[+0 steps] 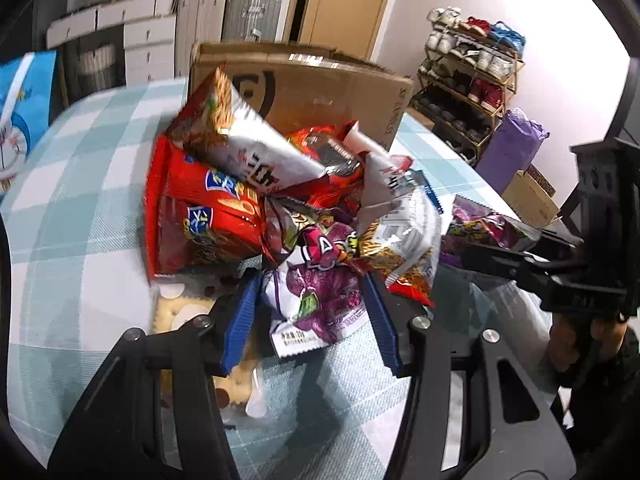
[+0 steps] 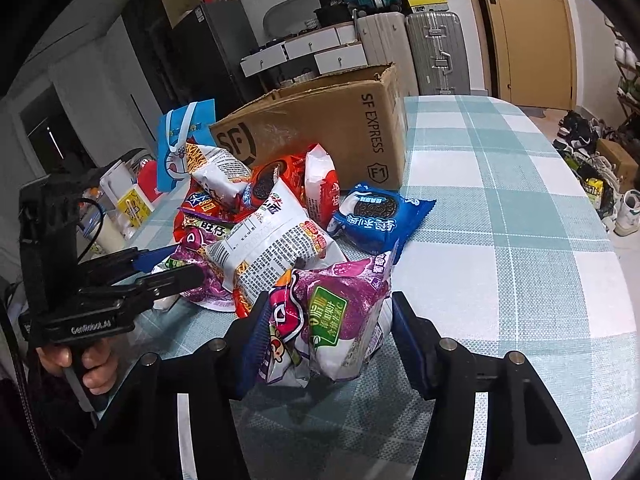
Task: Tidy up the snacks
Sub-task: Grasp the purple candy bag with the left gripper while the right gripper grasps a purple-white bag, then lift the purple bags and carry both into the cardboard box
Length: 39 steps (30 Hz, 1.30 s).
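A heap of snack bags lies on the teal-checked tablecloth before an open cardboard box. In the left wrist view my left gripper is shut on a purple-and-white bag at the heap's near edge, blue pads against both its sides. My right gripper is shut on another purple bag, held clear of the heap. From the left wrist camera that right gripper shows at the right with its purple bag. A red bag, a white-and-orange bag and a blue cookie pack stay in the heap.
A cracker pack lies under my left fingers. A blue cartoon gift bag and small jars stand at the table's left end. Bare cloth stretches to the right of the heap. Off the table are suitcases, drawers and a shoe rack.
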{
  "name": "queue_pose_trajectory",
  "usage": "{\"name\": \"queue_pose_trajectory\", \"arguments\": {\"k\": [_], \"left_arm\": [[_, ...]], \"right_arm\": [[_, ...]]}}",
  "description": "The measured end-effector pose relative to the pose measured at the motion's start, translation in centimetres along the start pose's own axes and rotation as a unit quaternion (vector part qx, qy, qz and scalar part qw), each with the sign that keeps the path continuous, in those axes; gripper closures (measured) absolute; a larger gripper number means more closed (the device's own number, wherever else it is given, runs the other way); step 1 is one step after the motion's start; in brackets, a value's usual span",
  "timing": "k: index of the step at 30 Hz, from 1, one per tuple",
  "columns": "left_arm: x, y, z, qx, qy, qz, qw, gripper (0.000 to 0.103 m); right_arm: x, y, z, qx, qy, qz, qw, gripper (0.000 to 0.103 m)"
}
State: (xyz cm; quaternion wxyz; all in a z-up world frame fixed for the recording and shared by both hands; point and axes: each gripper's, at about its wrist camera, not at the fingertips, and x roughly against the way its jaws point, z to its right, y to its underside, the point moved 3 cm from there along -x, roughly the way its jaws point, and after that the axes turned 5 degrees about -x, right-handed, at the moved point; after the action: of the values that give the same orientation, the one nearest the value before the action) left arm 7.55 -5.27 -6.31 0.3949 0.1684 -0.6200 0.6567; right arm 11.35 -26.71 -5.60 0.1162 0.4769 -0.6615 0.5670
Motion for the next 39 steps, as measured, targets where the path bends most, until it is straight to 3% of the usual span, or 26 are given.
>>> {"name": "queue_pose_trajectory", "arguments": {"k": [5,6,7,9,10,26,39], "left_arm": [[-1.2,-0.6,0.0,0.009,-0.002,-0.003,1.0000,0.056],[-1.3,-0.6,0.1,0.003,-0.008,-0.004,1.0000,0.066],[-1.4,-0.6,0.2,0.002,-0.006,-0.006,1.0000,0.067],[-1.3,-0.5,0.2,0.004,0.002,-0.004,1.0000,0.082],[-1.2,-0.4,0.2,0.002,0.004,-0.003,1.0000,0.083],[4.0,2.1,0.1,-0.002,-0.011,0.034,0.9994,0.086],[8.7,1.7,0.2,0.002,-0.015,0.083,0.9965,0.086]], "right_arm": [[-0.1,-0.1,0.1,0.000,0.001,0.001,1.000,0.045],[-0.1,-0.1,0.1,-0.001,0.001,0.002,1.000,0.045],[-0.1,-0.1,0.1,0.000,0.000,0.003,1.000,0.045],[0.1,-0.1,0.1,-0.001,0.002,0.007,1.000,0.045],[0.2,-0.1,0.1,0.000,0.000,0.010,1.000,0.045],[2.4,-0.5,-0.2,0.003,0.015,0.054,0.998,0.048],[4.9,-0.9,-1.1,0.007,0.010,0.090,0.996,0.049]]}}
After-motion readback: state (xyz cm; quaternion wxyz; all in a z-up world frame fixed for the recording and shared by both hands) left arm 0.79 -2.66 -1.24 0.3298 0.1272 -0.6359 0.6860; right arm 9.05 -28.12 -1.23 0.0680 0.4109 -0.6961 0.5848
